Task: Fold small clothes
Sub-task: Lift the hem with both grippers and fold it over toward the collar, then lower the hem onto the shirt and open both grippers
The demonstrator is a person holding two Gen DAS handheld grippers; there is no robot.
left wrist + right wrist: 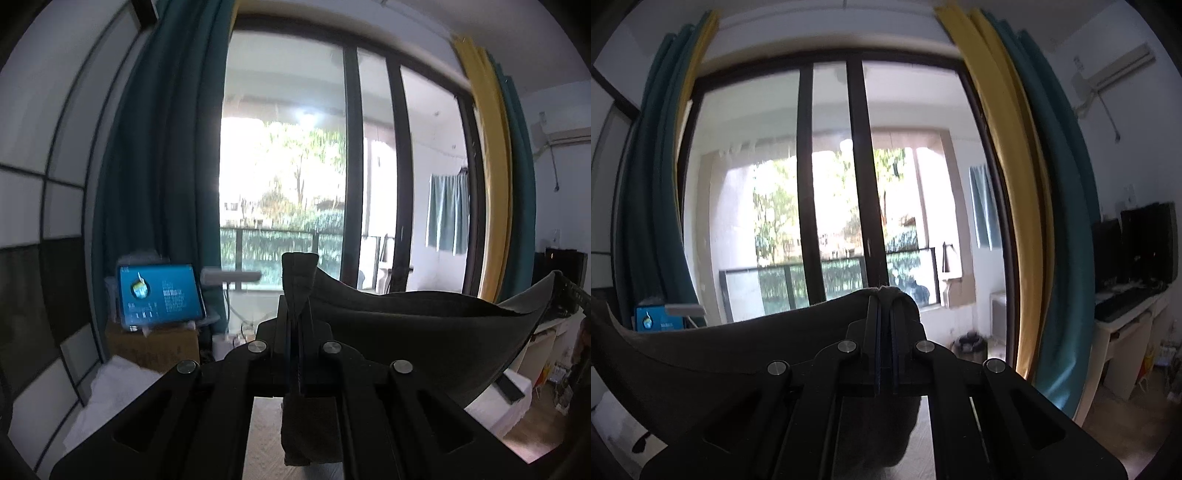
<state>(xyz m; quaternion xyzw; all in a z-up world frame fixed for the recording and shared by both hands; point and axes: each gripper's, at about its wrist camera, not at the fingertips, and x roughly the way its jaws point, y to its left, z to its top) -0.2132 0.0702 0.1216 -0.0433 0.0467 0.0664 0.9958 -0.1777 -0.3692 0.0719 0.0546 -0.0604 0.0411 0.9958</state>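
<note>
my left gripper [297, 291] is clamped tight on one corner of the dark garment [424, 332], a tuft of cloth poking out above the fingertips and a short tail hanging below the jaws. my right gripper [884, 314] is pinched just as tight on the opposite corner of the same piece [738, 350]. the cloth hangs in the air between the two, its top edge sagging in a shallow curve and the body drooping below, lifted off the white surface [266, 435] under the grippers (a bed or a covered tabletop, i can't tell which).

what worries me: both holds look to be on thin bits of corner, so a sharp tug apart could slip one corner out and drop that side in a heap. the sag means the piece isn't taut, so if i lay it down like this it may land creased or doubled under itself and the fold will come out crooked. i also can't see the bottom hem in either view, so i wouldn't know if it drags or catches as i lower.

further out, the blue-lit tablet [160, 293] on its cardboard box [155, 347] sits off to the left near the teal curtain [147, 166], close enough that a wide swing of the cloth might brush it. the glass door [831, 184] is well beyond.
</note>
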